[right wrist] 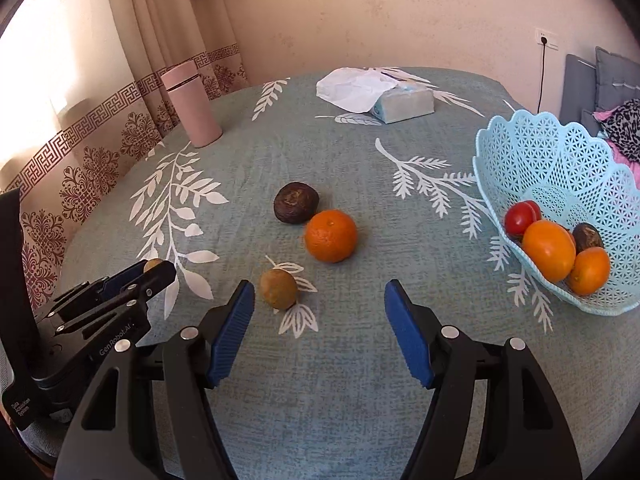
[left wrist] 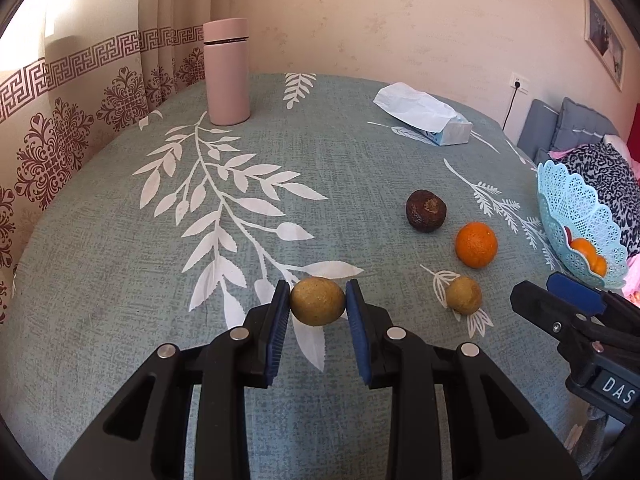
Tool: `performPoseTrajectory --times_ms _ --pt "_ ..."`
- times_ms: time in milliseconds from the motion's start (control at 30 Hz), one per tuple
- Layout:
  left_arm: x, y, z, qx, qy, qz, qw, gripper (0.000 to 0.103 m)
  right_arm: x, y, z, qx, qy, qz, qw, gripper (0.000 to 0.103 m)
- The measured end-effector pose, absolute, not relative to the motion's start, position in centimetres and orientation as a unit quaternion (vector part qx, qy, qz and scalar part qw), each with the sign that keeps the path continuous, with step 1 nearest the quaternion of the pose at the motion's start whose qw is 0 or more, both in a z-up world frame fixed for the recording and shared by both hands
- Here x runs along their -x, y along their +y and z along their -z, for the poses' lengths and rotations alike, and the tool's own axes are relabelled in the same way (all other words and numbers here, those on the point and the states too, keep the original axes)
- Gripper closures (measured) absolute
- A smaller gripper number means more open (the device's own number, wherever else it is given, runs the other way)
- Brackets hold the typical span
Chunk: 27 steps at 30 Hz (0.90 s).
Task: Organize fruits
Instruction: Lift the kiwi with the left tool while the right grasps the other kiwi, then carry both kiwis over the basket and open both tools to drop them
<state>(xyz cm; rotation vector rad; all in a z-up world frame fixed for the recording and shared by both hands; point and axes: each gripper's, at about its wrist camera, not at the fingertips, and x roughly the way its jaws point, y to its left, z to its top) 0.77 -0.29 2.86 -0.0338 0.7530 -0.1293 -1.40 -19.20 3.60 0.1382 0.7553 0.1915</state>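
Note:
My left gripper (left wrist: 317, 300) is shut on a round yellow-brown fruit (left wrist: 317, 301), pads touching both its sides. A second yellow-brown fruit (right wrist: 278, 289), an orange (right wrist: 330, 235) and a dark brown fruit (right wrist: 296, 203) lie on the tablecloth. My right gripper (right wrist: 320, 312) is open and empty, just right of the second yellow-brown fruit and in front of the orange. A light blue lattice basket (right wrist: 532, 152) at the right holds several fruits, among them an orange one (right wrist: 549, 250) and a red one (right wrist: 520, 218). The right gripper also shows in the left wrist view (left wrist: 560, 300).
A pink flask (left wrist: 226, 72) stands at the far left of the table. A tissue box (right wrist: 404, 104) with a white sheet lies at the back. Curtains hang left. A sofa with cushions (left wrist: 568, 128) stands beyond the table's right edge.

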Motion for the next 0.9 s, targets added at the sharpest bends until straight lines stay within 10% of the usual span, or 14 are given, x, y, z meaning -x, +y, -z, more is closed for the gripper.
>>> performPoseTrajectory --times_ms 433,900 --pt "-0.7 -0.1 -2.7 0.026 0.372 0.068 0.925 0.074 -2.2 -15.5 -0.7 -0.044 0.423 -0.128 0.896 0.075" --pt "-0.8 -0.6 -2.4 0.022 0.373 0.074 0.924 0.074 0.9 -19.9 -4.5 -0.096 0.352 -0.095 0.926 0.075"
